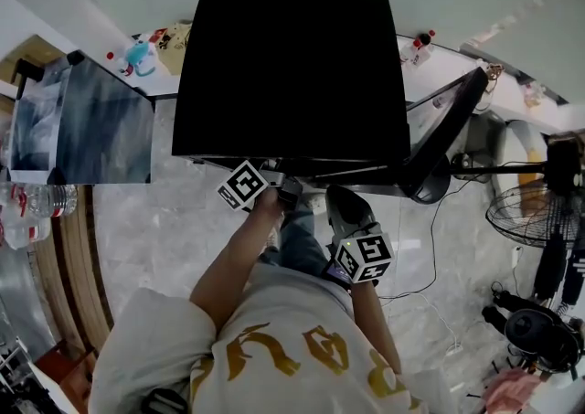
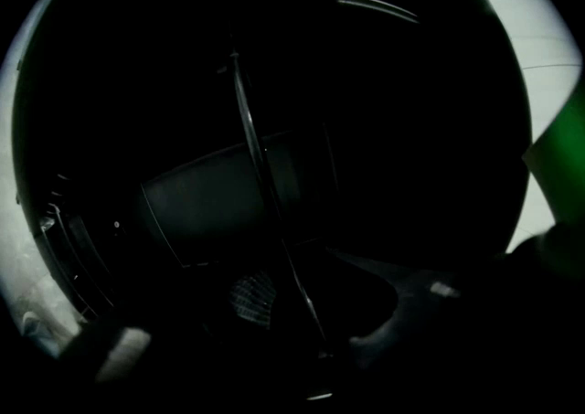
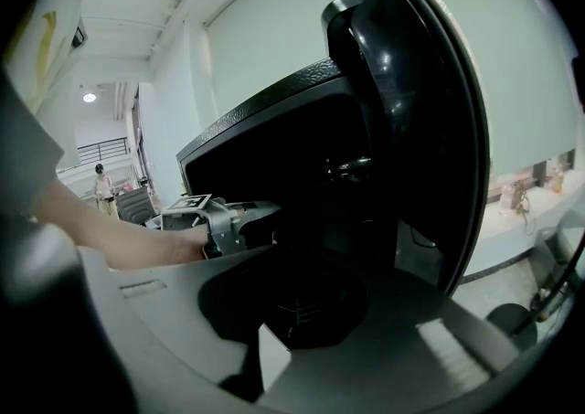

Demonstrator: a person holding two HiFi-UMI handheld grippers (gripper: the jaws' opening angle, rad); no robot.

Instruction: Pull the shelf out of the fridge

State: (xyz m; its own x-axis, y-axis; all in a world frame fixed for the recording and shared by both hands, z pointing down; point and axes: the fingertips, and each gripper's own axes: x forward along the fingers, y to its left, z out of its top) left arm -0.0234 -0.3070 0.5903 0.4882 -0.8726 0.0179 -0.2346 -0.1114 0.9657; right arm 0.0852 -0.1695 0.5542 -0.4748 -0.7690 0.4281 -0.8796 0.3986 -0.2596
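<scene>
A black mini fridge [image 1: 291,74] fills the middle of the head view, its door [image 1: 448,129] swung open to the right. My left gripper [image 1: 288,188] reaches into the fridge's open front. In the left gripper view the inside is very dark. A thin shelf edge [image 2: 265,175] runs slantwise between the two fingers of the left gripper [image 2: 279,321], which stand wide apart, open, without pressing on it. My right gripper [image 1: 345,207] hangs back in front of the fridge. In its own view the right gripper [image 3: 296,318] is open and empty, facing the door [image 3: 430,129] and the left gripper [image 3: 219,220].
A standing fan [image 1: 530,216] and cables [image 1: 430,257] are on the floor at the right. At the left stand a grey box [image 1: 91,124] and water bottles [image 1: 37,202]. A white counter [image 1: 164,83] with small toys runs behind the fridge.
</scene>
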